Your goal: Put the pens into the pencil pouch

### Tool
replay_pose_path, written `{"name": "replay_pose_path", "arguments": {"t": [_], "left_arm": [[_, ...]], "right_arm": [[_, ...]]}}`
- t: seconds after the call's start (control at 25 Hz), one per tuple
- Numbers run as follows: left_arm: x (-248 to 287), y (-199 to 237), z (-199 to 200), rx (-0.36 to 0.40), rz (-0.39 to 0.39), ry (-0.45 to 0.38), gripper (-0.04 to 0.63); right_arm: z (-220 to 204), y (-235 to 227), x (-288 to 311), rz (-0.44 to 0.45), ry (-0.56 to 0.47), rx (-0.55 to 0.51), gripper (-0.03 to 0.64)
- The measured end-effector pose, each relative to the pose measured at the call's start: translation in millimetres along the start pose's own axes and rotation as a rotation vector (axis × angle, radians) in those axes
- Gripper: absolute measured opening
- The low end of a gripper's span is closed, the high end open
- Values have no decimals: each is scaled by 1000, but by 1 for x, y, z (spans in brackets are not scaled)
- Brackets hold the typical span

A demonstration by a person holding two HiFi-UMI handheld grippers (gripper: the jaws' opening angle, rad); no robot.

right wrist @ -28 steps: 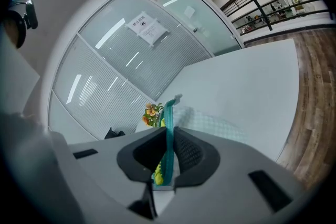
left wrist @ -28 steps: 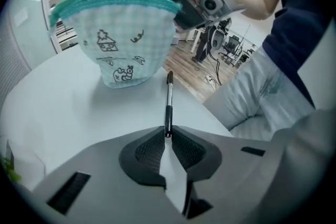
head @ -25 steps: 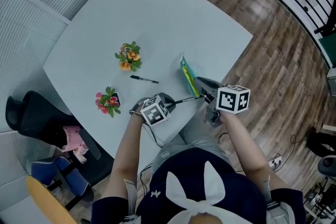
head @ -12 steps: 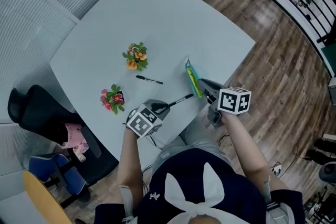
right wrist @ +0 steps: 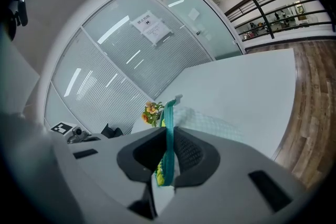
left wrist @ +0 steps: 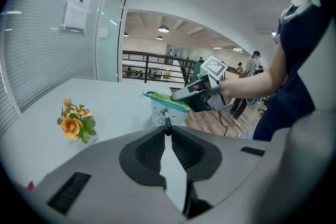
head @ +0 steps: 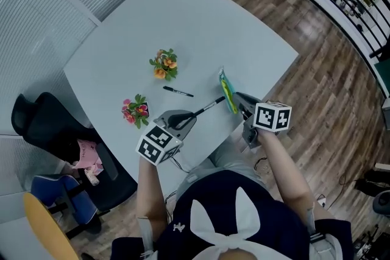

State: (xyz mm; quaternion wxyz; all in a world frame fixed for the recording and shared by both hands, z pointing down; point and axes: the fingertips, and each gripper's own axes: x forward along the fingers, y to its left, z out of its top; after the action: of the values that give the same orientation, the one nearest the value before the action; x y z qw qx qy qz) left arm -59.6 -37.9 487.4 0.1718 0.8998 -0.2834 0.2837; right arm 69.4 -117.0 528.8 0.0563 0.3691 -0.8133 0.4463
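- Lifted over the last second and drawn back toward 7 o'clock in the head view: left gripper (head: 192, 113), jaws narrow, pinched on one end of a slim black pen (head: 210, 105).
- Now held clear of the pale grey table (head: 201, 27) and tilted downward, pen aimed toward 2 o'clock, far end close beside the pouch but apparently not yet inside.
- Judged as lining up above the opening for insertion; first pen not yet in.
- Lying loose at 11 o'clock of that gripper, untouched: a second thin black pen (head: 178, 92).
- At 2 o'clock of the left gripper: a flat pencil pouch of clear mesh with a teal zip rim and yellow-green trim (head: 228, 88), standing on edge near the table's right border, small dark print on its clear side.
- Unmoved at far right: right gripper (head: 239, 97), jaws narrow, clamped on the teal rim, keeping the pouch upright.
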Motion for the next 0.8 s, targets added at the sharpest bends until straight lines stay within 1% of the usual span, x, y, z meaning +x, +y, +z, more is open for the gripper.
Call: {"name": "replay_pose_path", "arguments": {"t": [0.24,0.48,0.64,0.8], "left_arm": [[-19,1,16,43,44,-28,54],[-31,-2,35,43,45,-87,54],[-31,-4,37,47,31,-85,54],[-22,-6,36,61,17,-56,54]], "right_arm": [[-3,-1,1,-14,7,-22,48],[-4,3,3,-16,12,-27,48],[-7,5,5,-11,11,-19,48],[-5,7,4,-18,0,-11,48]]}}
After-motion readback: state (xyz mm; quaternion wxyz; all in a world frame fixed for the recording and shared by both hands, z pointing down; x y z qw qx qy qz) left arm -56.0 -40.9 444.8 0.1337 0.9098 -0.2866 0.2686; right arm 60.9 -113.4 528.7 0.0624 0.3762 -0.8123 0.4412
